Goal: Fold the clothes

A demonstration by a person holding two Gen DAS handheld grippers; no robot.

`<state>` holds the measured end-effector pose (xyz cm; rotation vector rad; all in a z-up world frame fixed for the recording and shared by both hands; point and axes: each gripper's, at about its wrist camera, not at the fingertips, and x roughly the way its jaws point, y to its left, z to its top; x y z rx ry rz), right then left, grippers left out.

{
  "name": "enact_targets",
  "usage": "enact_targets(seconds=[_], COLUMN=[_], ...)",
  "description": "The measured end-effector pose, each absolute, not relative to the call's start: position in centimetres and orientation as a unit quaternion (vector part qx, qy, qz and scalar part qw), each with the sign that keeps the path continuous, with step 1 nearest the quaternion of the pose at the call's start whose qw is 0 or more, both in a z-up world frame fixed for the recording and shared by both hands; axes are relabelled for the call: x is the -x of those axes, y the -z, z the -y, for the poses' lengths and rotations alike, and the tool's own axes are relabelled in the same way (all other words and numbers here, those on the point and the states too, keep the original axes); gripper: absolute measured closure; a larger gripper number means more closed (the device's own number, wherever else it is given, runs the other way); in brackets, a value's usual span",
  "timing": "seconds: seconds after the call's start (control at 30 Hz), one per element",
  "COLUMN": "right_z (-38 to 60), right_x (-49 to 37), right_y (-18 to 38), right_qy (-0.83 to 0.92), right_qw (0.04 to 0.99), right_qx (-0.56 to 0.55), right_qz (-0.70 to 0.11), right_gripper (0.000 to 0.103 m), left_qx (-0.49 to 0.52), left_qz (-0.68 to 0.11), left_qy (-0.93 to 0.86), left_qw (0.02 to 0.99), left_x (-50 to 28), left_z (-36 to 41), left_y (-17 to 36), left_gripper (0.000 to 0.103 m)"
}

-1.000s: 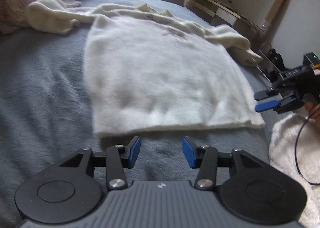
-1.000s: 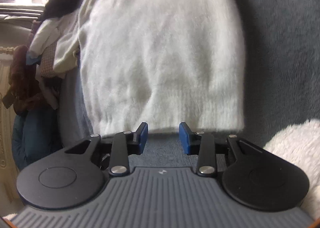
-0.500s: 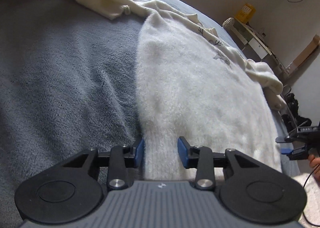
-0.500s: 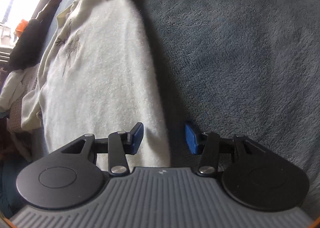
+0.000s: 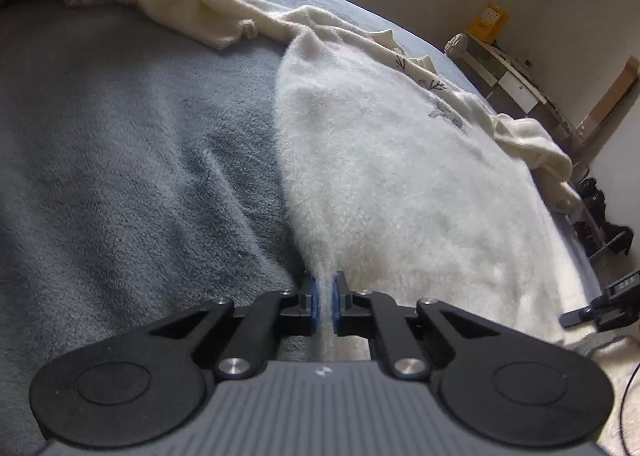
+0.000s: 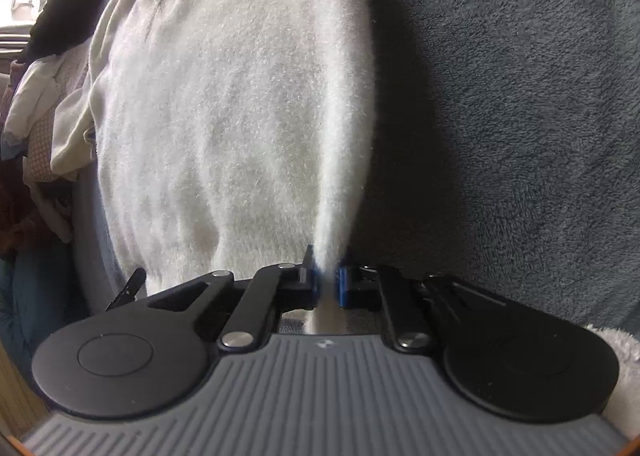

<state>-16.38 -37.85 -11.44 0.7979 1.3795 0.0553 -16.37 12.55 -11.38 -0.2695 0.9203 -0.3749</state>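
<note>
A fluffy white sweater [image 5: 400, 160] lies spread flat on a grey fleece blanket [image 5: 120, 160], hem toward me. My left gripper [image 5: 325, 298] is shut on the sweater's near left hem corner, and a ridge of fabric rises from its blue pads. In the right wrist view my right gripper [image 6: 329, 282] is shut on the near right hem corner of the sweater [image 6: 232, 104]. The right gripper also shows at the right edge of the left wrist view [image 5: 600, 310]. One sleeve [image 5: 532, 144] lies bunched at the far right, the other [image 5: 192, 12] at the far left.
The blanket [image 6: 520, 116] stretches to the right of the sweater. A pile of other clothes [image 6: 40, 128] sits at the left of the right wrist view. A second white fuzzy item [image 6: 618, 356] lies at the near right. Shelving and boxes [image 5: 508, 68] stand against the far wall.
Both grippers moved from the hem's middle out to its corners and closed on the fabric; they were open half a second ago.
</note>
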Motion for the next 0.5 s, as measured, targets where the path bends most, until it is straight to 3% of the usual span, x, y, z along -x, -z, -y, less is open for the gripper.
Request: enact_targets(seconds=[0.5], right_z=[35.3], right_x=[19.3], right_y=[5.2], right_qy=[-0.111], right_qw=[0.702], right_qx=[-0.269], right_qz=[-0.650], right_gripper=[0.098], left_qx=[0.086], left_qz=[-0.474], left_qy=[0.215], left_qw=[0.850], left_x=[22.8], left_z=[-16.5], left_y=[5.7], left_gripper=[0.097])
